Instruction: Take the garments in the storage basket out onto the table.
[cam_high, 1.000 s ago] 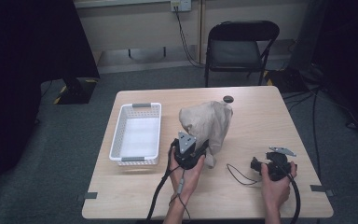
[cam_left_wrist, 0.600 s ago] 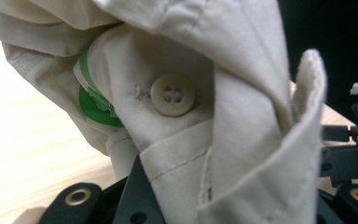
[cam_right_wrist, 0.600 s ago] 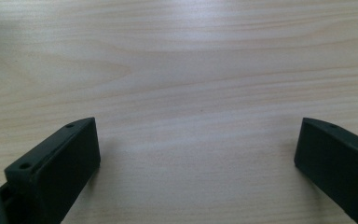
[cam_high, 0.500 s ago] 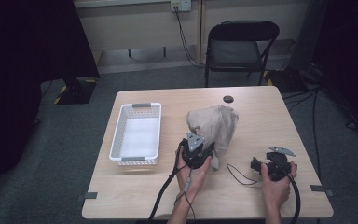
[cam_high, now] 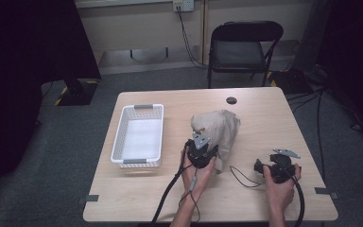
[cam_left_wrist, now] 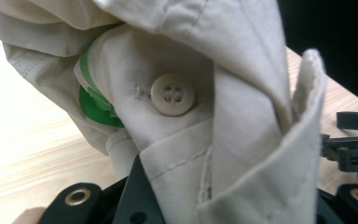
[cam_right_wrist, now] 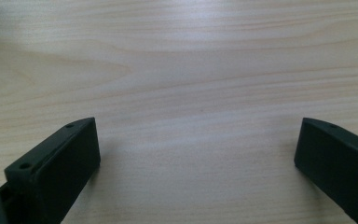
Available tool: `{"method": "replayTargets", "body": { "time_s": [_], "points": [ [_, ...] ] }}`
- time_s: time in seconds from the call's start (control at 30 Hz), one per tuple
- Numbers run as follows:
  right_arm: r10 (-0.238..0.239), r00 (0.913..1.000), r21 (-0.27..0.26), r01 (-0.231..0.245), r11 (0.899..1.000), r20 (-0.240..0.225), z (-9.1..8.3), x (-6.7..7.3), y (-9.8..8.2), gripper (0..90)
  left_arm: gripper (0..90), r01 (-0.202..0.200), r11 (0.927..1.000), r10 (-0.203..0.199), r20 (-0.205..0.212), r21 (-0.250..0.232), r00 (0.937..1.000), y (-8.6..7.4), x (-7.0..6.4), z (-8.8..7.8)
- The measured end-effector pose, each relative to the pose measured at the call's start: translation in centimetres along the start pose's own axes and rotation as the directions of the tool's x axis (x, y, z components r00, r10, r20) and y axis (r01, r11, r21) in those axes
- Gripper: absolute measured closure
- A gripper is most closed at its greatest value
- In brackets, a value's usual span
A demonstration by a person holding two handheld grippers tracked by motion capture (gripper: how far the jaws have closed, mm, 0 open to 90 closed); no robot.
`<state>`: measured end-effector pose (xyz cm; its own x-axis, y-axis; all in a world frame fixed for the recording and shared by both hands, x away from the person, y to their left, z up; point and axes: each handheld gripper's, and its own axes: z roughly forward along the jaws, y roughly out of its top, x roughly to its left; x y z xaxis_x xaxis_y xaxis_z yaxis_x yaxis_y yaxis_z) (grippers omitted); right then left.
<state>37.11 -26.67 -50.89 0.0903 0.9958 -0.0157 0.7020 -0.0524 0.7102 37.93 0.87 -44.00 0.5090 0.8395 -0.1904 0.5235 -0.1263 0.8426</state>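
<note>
One white basket (cam_high: 138, 135) sits at the worktop's (cam_high: 264, 113) left as the left claw (cam_high: 201, 150), clamped on the beige garment (cam_high: 222, 127), has dragged it nearer the person. Rightward, the right claw (cam_high: 275, 166) rests wide and empty, so folding or binning looks yet to come.

desk (cam_high: 151, 198): pale wood, rectangular, standing on grey carpet
basket (cam_high: 123, 137): white plastic, on the left half of the desk
garment (cam_high: 222, 127): beige cloth, bunched up near the middle, right of the basket
round hole (cam_high: 231, 100): dark, at the far edge
right tool (cam_high: 276, 168): resting near the right edge
</note>
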Motion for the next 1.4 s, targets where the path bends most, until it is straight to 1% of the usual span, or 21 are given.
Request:
{"method": "replayTargets", "body": {
  "time_s": [0.17, 0.23, 0.37, 0.53, 0.63, 0.73, 0.9, 1.13, 1.2, 1.4],
  "points": [
    [-0.001, 1.0, 0.001, 0.001, 1.0, 0.0, 0.0, 0.0, 0.0, 0.0, 74.9, 0.007, 0.9998, -0.007, -0.007, 0.02, 1.0, -0.1, 0.2, 0.7],
    [-0.001, 1.0, 0.0, 0.001, 1.0, 0.0, 0.0, 0.0, 0.0, 0.0, 74.8, 0.004, 0.9993, -0.004, -0.017, 0.037, 0.9998, -0.2, 0.4, 1.0],
    [-0.001, 1.0, 0.0, 0.001, 1.0, 0.0, 0.0, 0.0, 0.0, 0.0, 74.6, 0.024, 0.9985, -0.023, -0.014, 0.05, 0.9996, -0.2, 0.8, 1.5],
    [-0.001, 1.0, 0.0, 0.001, 1.0, 0.0, 0.0, 0.0, 0.0, 0.0, 74.0, 0.034, 0.9976, -0.033, -0.018, 0.061, 0.9993, -0.2, 1.1, 1.9],
    [-0.001, 1.0, 0.0, 0.001, 1.0, 0.0, 0.0, 0.0, 0.0, 0.0, 73.7, 0.039, 0.9957, -0.038, -0.02, 0.084, 0.9991, -0.3, 1.4, 2.4],
    [0.0, 1.0, 0.0, 0.0, 1.0, 0.0, 0.0, 0.0, 0.0, 0.0, 73.7, 0.045, 0.9949, -0.043, -0.018, 0.091, 0.9989, -0.3, 1.5, 2.7],
    [-0.001, 1.0, 0.0, 0.001, 1.0, 0.0, 0.0, 0.0, 0.0, 0.0, 73.4, 0.061, 0.9912, -0.06, -0.013, 0.118, 0.9981, -0.6, 1.8, 3.7],
    [-0.001, 1.0, 0.001, 0.001, 1.0, 0.0, 0.0, 0.0, 0.0, 0.0, 72.7, 0.066, 0.9875, -0.065, -0.012, 0.143, 0.9978, -0.8, 2.1, 4.6],
    [-0.001, 1.0, 0.001, 0.001, 1.0, 0.0, 0.0, 0.0, 0.0, 0.0, 72.5, 0.068, 0.9872, -0.068, -0.011, 0.144, 0.9977, -0.8, 2.1, 4.8],
    [-0.001, 1.0, 0.0, 0.001, 1.0, 0.0, 0.0, 0.0, 0.0, 0.0, 71.0, 0.08, 0.9836, -0.08, -0.008, 0.162, 0.9968, -1.1, 2.3, 5.4]
  ]
}}
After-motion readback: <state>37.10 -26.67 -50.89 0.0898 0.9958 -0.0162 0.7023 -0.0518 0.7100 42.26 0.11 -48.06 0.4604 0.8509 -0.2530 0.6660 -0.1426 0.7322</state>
